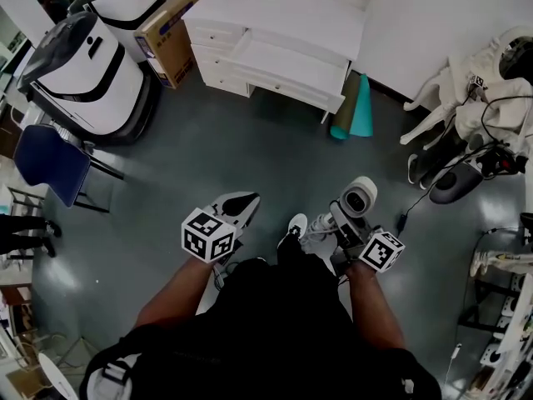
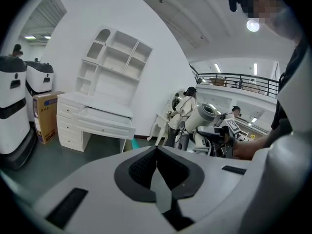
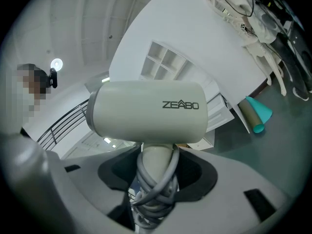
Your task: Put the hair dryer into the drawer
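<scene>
A pale grey hair dryer stands upright, its cord wound round the handle. My right gripper is shut on that handle. In the head view the hair dryer sticks out ahead of my right gripper, above the grey floor. My left gripper hangs beside it, shut with nothing in it. The white desk stands against the far wall, several steps ahead, with its wide drawer pulled out. The left gripper view shows the drawer and the hair dryer too.
Two white machines and a cardboard box stand left of the desk. A blue chair is at the left. Teal and brown rolls lean by the desk's right end. White gear and cables crowd the right.
</scene>
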The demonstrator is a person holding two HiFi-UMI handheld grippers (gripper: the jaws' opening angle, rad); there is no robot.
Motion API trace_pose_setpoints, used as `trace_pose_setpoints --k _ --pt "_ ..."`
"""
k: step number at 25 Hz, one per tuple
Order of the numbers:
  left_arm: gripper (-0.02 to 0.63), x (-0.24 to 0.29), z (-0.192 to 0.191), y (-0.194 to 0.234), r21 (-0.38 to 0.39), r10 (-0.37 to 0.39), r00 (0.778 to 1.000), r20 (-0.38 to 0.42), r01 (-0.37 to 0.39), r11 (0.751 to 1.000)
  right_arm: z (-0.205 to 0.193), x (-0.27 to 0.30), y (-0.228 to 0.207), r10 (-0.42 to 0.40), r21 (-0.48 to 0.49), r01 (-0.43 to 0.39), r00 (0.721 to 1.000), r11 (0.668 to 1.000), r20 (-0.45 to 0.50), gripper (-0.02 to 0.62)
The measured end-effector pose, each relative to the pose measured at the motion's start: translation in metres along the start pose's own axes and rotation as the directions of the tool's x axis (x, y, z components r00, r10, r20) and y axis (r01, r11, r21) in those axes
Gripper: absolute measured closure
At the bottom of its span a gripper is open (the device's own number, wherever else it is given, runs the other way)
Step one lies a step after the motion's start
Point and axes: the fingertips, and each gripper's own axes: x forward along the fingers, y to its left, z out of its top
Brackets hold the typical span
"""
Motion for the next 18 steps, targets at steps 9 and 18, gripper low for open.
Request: trace_pose_setpoints --k 9,18 --pt "0.595 0.061 0.058 0.041 0.025 0.040 0.999 0.004 -0.040 0.999 0.073 0.053 -0.041 0.047 0.002 -0.048 0.998 0.999 0.042 0.373" --pt "0.595 0.140 0.113 0.057 0.035 0.061 0.998 0.006 -0.061 0.998 0.145 0.098 -0.087 0.088 -0.023 -0.088 0.996 0.996 -0.002 0.373"
